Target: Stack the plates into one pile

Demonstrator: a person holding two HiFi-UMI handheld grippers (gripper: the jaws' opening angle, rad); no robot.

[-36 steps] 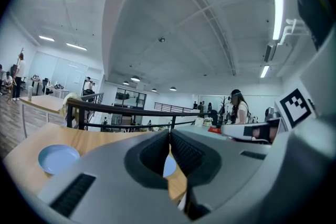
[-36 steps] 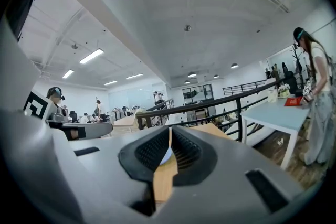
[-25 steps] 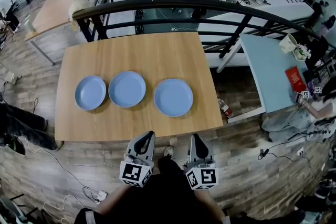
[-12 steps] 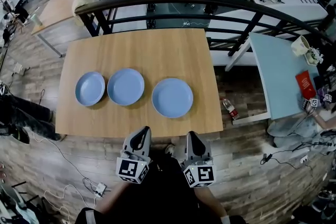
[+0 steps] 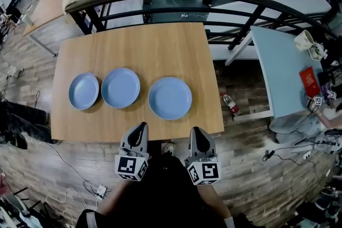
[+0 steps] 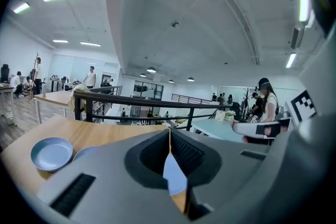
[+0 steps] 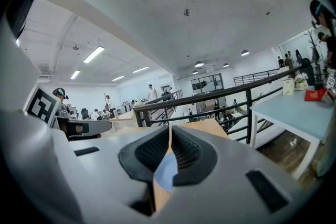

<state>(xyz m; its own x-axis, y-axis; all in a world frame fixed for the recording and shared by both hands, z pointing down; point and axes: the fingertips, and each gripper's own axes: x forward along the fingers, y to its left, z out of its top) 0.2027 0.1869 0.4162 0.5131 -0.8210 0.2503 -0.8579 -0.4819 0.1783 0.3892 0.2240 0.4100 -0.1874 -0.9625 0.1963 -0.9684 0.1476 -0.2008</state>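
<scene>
Both tongs have crept forward since a second ago, and their tips now sit at the near edge of the desk (image 5: 133,45). Left tongs (image 5: 141,127) and right tongs (image 5: 195,131) are each closed, pads together, gripping nothing. Three blue plates lie unstacked in a row ahead. The right plate (image 5: 170,97) lies just beyond the tips, with the middle plate (image 5: 121,87) and left plate (image 5: 84,91) side by side further left.

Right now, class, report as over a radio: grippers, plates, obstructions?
Left gripper, right gripper: shut, empty, at near edge of table. Left plate, middle plate, right plate: one row, unstacked. Nothing in the way.
</scene>
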